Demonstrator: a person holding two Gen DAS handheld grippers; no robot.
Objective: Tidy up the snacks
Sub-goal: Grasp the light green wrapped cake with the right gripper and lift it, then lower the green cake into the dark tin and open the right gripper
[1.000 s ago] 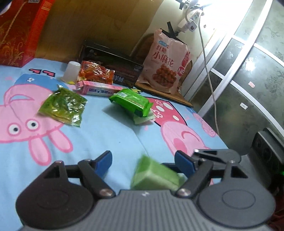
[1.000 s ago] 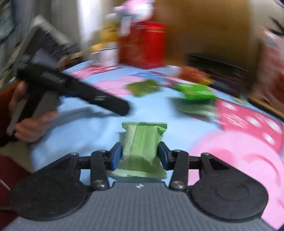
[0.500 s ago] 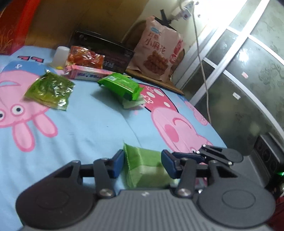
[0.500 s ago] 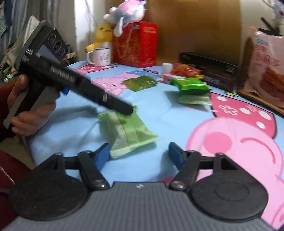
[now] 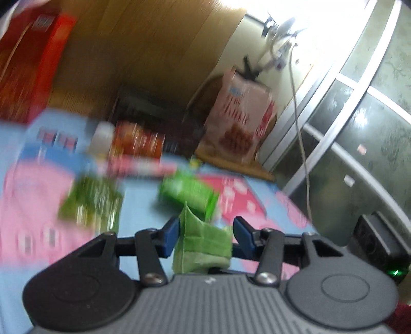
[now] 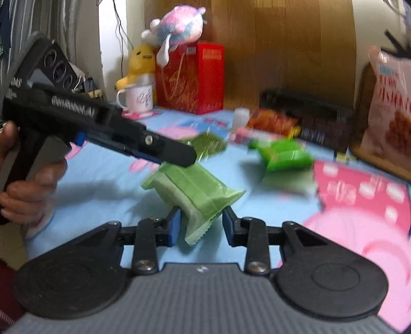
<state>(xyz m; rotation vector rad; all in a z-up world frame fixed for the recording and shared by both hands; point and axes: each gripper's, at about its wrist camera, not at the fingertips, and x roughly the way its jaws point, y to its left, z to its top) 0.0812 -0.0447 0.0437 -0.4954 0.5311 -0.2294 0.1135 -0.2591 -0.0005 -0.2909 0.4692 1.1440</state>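
Left gripper (image 5: 205, 235) pinches the pale green snack packet (image 6: 195, 192) above the blue sheet (image 6: 102, 174), right gripper (image 6: 201, 226) fingers closed on its other end; next, probably carry to the snack pile.

Strong glare from window (image 5: 295, 23), blown white. Heavy motion blur across snack packets (image 5: 90, 203) below it; softer blur in right view. Fisheye bending at edges.
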